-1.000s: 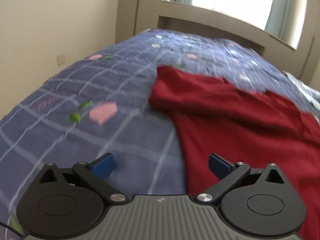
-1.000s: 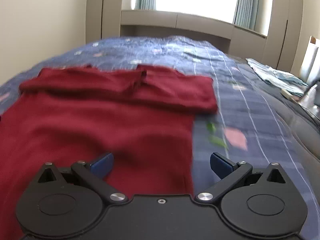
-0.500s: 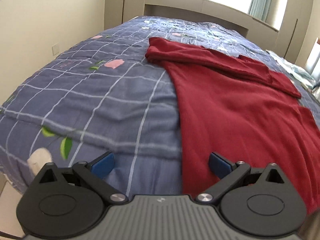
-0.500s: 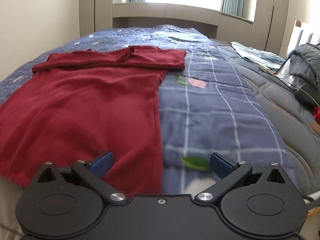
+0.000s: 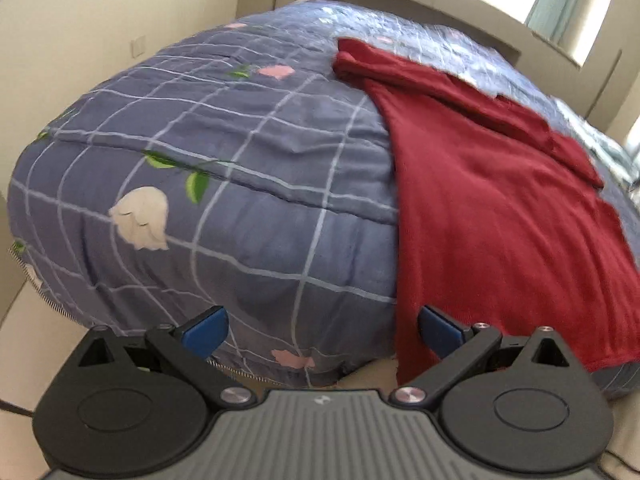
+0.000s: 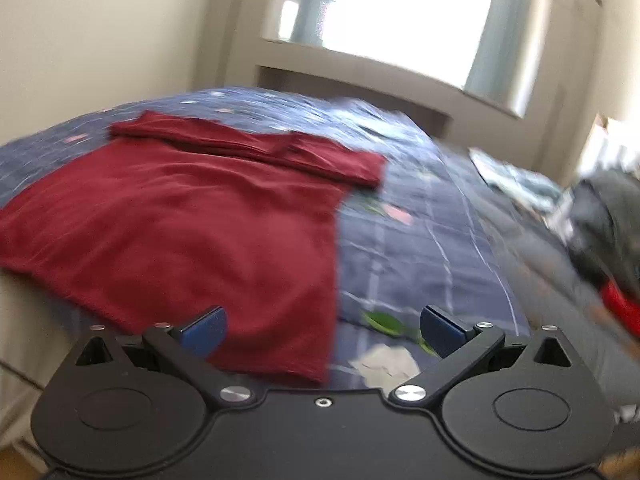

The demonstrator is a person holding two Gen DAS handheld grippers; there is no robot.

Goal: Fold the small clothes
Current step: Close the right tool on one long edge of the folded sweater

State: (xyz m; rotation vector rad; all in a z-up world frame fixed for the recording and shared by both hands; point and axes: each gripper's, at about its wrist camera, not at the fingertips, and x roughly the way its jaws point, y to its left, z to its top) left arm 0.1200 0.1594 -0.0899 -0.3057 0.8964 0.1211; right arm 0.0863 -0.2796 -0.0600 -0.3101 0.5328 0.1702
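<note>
So the dark red knit shirt (image 5: pixel 492 200) is lying flat on the blue checked floral quilt (image 5: pixel 240 152), hem hanging over the bed edge. Left gripper (image 5: pixel 322 330) is spread wide, holding nothing, shirt's side edge just inside its right jaw. Right gripper (image 6: pixel 322 330) is wide open too, empty, shirt's hem corner between its jaws.
</note>
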